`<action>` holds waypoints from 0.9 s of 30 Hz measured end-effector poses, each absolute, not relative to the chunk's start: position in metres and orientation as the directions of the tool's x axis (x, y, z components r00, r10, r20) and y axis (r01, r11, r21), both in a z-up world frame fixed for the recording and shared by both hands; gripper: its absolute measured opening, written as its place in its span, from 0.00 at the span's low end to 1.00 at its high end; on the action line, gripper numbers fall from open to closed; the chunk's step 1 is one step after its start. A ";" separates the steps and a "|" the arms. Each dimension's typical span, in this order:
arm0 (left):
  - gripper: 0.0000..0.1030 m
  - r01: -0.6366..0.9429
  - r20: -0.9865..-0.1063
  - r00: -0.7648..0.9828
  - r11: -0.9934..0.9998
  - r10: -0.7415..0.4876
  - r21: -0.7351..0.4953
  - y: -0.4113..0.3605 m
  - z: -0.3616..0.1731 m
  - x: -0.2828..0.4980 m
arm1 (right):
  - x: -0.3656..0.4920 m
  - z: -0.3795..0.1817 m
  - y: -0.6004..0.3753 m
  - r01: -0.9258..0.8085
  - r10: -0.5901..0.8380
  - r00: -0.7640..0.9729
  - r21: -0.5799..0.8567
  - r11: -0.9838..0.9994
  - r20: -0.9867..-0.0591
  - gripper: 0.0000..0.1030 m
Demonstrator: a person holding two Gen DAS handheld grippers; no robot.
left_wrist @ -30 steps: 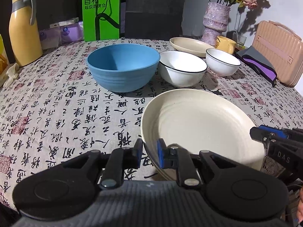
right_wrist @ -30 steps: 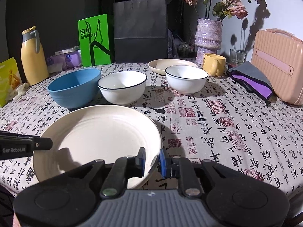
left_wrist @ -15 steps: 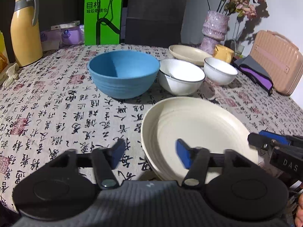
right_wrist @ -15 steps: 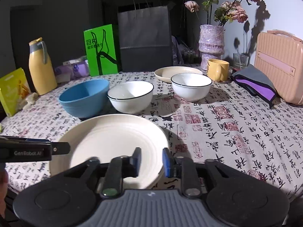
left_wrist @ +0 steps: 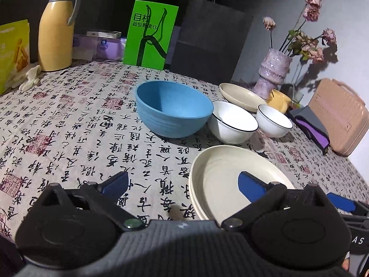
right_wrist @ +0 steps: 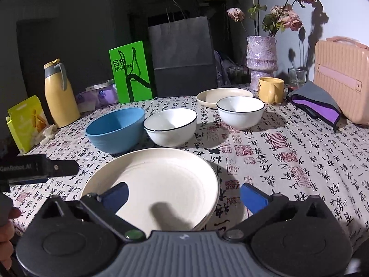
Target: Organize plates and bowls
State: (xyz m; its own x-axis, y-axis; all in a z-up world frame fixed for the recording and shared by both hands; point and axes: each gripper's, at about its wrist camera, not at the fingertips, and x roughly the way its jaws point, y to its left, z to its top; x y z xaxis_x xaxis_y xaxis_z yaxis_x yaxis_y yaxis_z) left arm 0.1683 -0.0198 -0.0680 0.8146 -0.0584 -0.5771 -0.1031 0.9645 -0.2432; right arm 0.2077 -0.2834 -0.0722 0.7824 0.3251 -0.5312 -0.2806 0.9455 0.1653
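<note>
Right wrist view: your right gripper (right_wrist: 184, 196) and left gripper (left_wrist: 182, 184) gape released over the smooth round cream plate (right_wrist: 156, 180).

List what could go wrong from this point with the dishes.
The big cream plate appears to rest on another plate near the table's front edge; a nudge from either open gripper, left gripper or right gripper, might slide it off. The blue bowl and nearest white bowl sit very close, so lifting one could knock the other.
</note>
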 end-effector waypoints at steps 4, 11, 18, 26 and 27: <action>1.00 -0.100 -0.569 0.819 0.959 -0.071 -0.264 -0.016 -0.071 0.164 | 0.207 -0.075 -0.282 -0.277 0.328 0.776 0.176 0.945 -0.538 1.00; 1.00 -0.082 -0.549 0.832 0.957 -0.087 -0.277 -0.019 -0.071 0.160 | 0.203 -0.075 -0.284 -0.285 0.343 0.770 0.191 0.939 -0.538 1.00; 1.00 -0.047 -0.539 0.838 0.970 -0.091 -0.238 -0.028 -0.060 0.164 | 0.204 -0.066 -0.298 -0.276 0.341 0.761 0.200 0.940 -0.552 1.00; 1.00 0.005 -0.530 0.838 0.972 -0.133 -0.236 -0.041 -0.040 0.182 | 0.222 -0.048 -0.320 -0.283 0.371 0.748 0.240 0.928 -0.550 1.00; 1.00 0.008 -0.530 0.837 0.970 -0.140 -0.243 -0.042 -0.037 0.185 | 0.225 -0.045 -0.322 -0.282 0.369 0.748 0.239 0.929 -0.551 1.00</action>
State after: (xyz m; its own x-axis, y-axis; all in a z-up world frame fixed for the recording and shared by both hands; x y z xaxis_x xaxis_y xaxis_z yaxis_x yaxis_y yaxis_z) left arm 0.1853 -0.0420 -0.0374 0.8367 -0.1397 -0.5295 0.0081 0.9700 -0.2431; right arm 0.2252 -0.3219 -0.0452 0.7482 0.3691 -0.5513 -0.2821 0.9291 0.2391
